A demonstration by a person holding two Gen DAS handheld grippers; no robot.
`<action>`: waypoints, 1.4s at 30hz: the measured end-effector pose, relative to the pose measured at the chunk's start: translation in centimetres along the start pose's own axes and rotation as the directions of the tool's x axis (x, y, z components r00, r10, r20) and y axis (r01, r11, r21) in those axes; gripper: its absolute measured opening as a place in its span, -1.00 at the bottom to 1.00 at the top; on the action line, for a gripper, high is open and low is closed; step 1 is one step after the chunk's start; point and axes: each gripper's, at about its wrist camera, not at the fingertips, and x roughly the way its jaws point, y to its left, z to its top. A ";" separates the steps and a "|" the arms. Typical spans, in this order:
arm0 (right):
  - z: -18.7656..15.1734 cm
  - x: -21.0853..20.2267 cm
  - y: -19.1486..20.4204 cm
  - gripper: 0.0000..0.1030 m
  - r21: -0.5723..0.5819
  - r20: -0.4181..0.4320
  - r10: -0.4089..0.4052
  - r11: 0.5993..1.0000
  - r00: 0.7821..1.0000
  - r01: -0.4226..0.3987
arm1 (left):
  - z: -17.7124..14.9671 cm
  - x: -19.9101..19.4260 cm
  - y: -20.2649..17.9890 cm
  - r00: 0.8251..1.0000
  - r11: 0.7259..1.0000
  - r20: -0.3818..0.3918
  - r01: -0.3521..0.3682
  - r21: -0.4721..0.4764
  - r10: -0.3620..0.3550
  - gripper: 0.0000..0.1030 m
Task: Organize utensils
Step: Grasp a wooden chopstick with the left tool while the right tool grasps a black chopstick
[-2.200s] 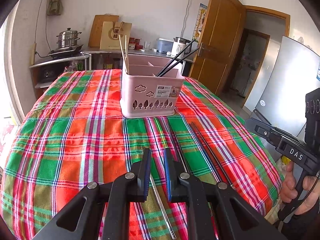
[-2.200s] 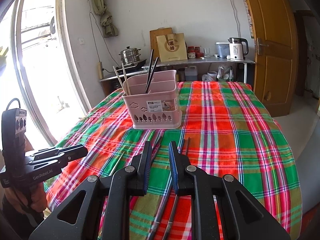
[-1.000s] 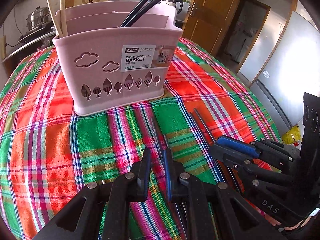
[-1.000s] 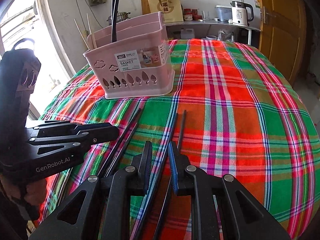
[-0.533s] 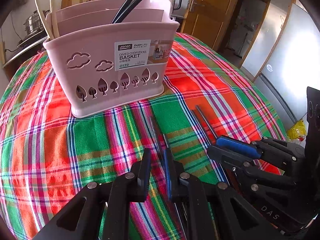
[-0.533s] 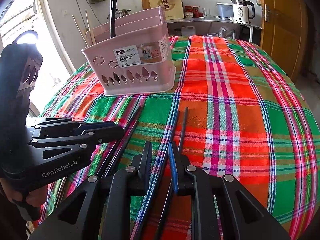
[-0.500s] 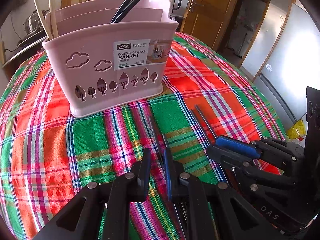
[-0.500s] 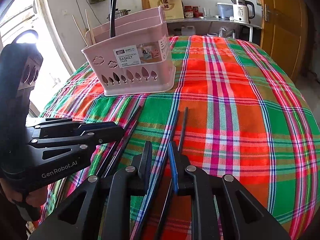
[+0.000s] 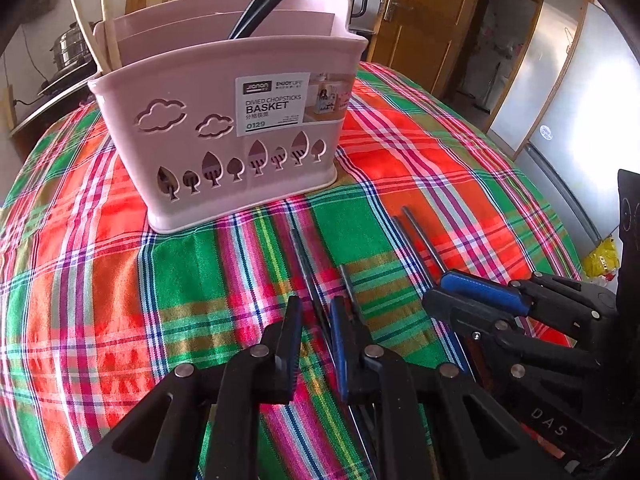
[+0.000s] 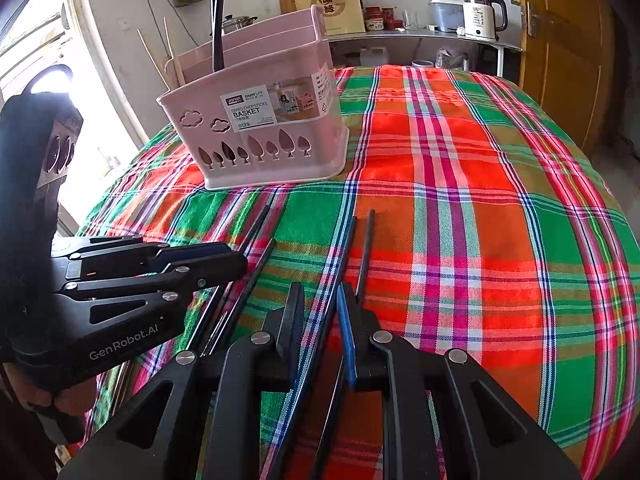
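Both grippers have dropped low and closed in on the loose chopsticks (image 10: 340, 256) lying on the bench (image 10: 500, 208) before the pink basket (image 9: 224, 120). Left gripper (image 9: 314, 312) and right gripper (image 10: 318, 300) straddle them, jaws parted, empty. Thin, stiff, slippery: probably best pinched mid-shaft.

The basket (image 9: 224, 128) is pale pink with cloud and tree cut-outs. The cloth (image 10: 460, 208) is plaid in red, green, pink and white. The chopsticks (image 10: 362, 252) are black.
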 end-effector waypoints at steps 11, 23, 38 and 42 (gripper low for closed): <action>1.3 1.3 0.2 -0.66 -0.010 -0.036 -0.036 0.999 0.999 0.036 | -0.4 -0.8 3.0 1.000 0.998 -0.004 0.003 -0.062 -0.004 -0.76; 1.8 1.9 0.7 -0.87 -0.044 -0.042 -0.076 0.996 0.996 0.074 | 0.8 0.0 2.2 0.999 0.999 -0.013 -0.036 -0.035 0.036 -0.81; 3.8 -6.0 2.7 -0.90 -0.067 0.152 -0.004 0.998 0.988 0.014 | 1.8 -7.6 1.9 0.990 0.998 0.141 0.034 -0.056 -0.026 -0.90; 4.7 -9.0 3.1 -0.90 -0.079 0.227 0.005 0.997 0.974 0.013 | 2.4 -11.0 1.6 0.977 0.998 0.210 0.044 -0.040 -0.035 -0.91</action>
